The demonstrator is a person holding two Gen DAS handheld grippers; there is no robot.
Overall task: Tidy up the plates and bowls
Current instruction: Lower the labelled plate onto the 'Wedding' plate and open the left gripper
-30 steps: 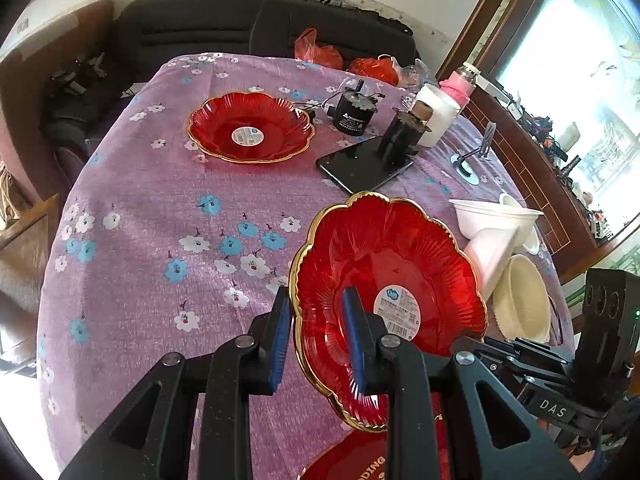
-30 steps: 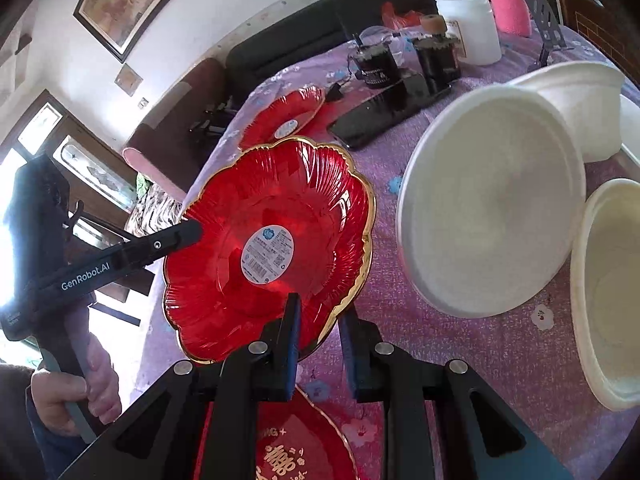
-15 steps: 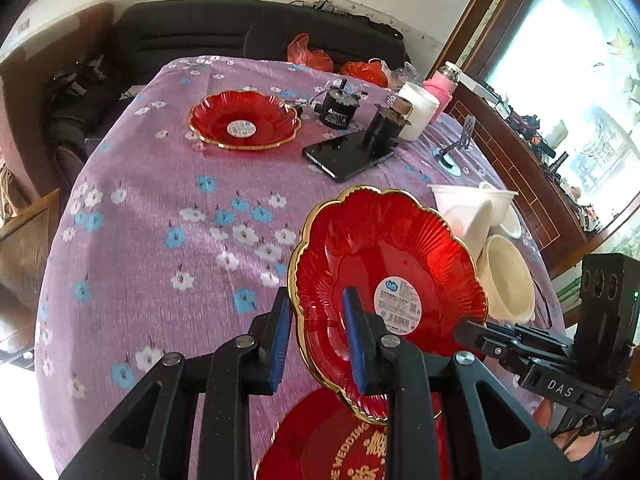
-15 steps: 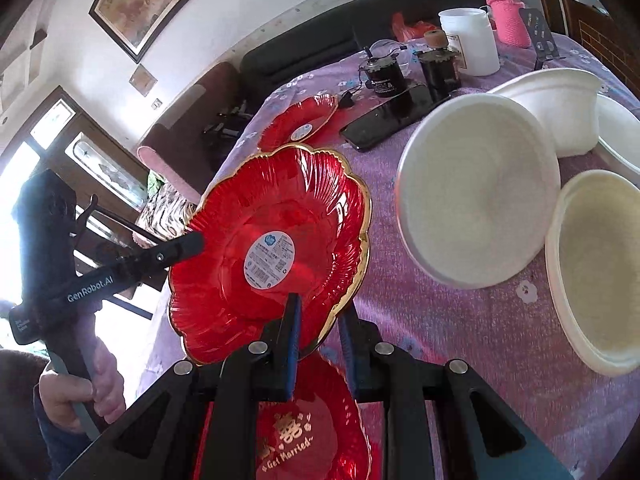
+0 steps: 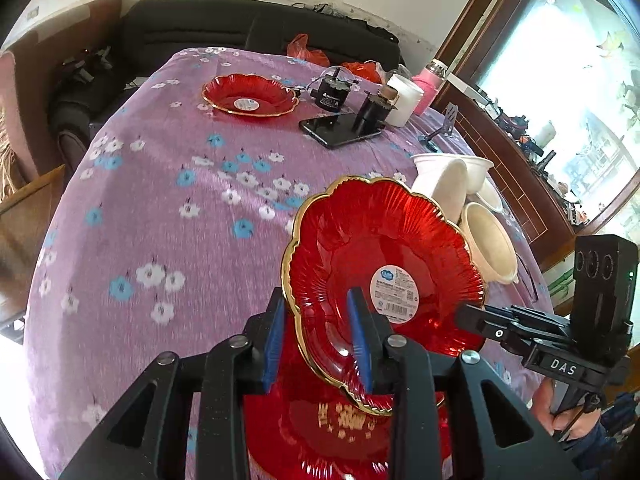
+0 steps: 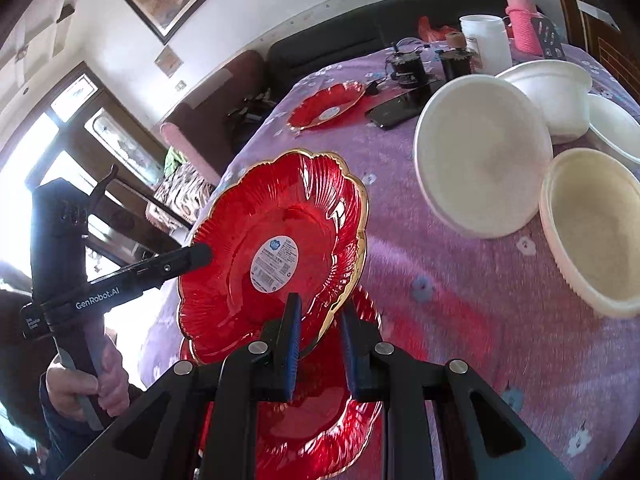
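A red gold-rimmed plate (image 5: 384, 276) with a white label is held tilted above the purple floral table. My left gripper (image 5: 318, 336) is shut on its near-left rim. My right gripper (image 6: 318, 338) is shut on the opposite rim of the same plate (image 6: 276, 248). Right under it lies another red plate with gold lettering (image 5: 340, 436), also in the right wrist view (image 6: 316, 412). A third red plate (image 5: 250, 96) sits at the far side of the table. White and cream bowls (image 6: 480, 156) lie to the right.
A black phone (image 5: 340, 130), a small black motor (image 5: 330, 96), a white cup (image 5: 402, 100) and a pink bottle (image 5: 428, 88) stand at the far right. A dark sofa (image 5: 240, 28) is behind the table. The table edge (image 5: 52, 240) curves along the left.
Both grippers have drawn the held plate back toward the near table edge. The lettered red plate under it has come further into view.
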